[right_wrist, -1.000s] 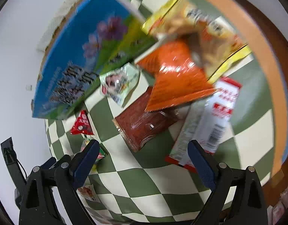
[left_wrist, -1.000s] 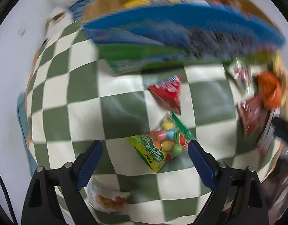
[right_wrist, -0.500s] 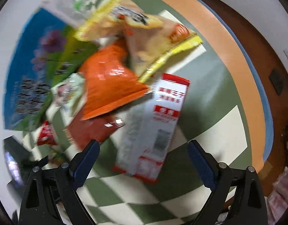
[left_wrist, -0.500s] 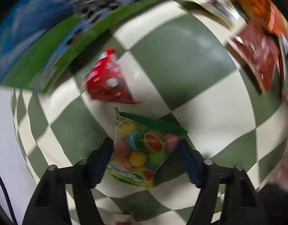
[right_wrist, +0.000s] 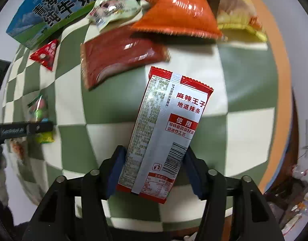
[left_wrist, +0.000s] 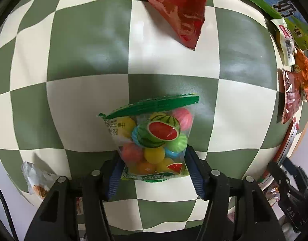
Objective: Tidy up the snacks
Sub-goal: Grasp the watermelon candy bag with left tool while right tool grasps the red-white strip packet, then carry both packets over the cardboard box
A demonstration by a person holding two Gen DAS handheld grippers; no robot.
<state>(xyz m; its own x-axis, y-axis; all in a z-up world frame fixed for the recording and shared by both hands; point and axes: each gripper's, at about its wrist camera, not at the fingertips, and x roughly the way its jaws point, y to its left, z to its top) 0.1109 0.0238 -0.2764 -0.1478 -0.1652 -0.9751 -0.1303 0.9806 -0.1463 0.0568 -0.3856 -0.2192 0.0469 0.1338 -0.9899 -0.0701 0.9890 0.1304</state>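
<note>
My left gripper (left_wrist: 154, 168) is shut on a clear candy bag (left_wrist: 154, 136) with a watermelon print and coloured balls, which lies on the green-and-white checked cloth (left_wrist: 89, 46). My right gripper (right_wrist: 153, 170) is shut on the lower end of a red-and-silver spicy snack packet (right_wrist: 168, 128) lying on the same cloth. The candy bag and the left gripper also show at the left edge of the right wrist view (right_wrist: 40, 116).
A red triangular packet (left_wrist: 180, 12) lies beyond the candy bag. A dark red pouch (right_wrist: 121, 56), an orange bag (right_wrist: 178, 18), a yellow bag (right_wrist: 238, 14) and a small pale packet (right_wrist: 113, 10) lie by the blue-green milk carton (right_wrist: 59, 6). A crumpled wrapper (left_wrist: 37, 178) lies at the left.
Both grippers have come down and closed in: the left jaws from wide open onto the candy bag, the right jaws from wide open onto the red-and-silver packet.
</note>
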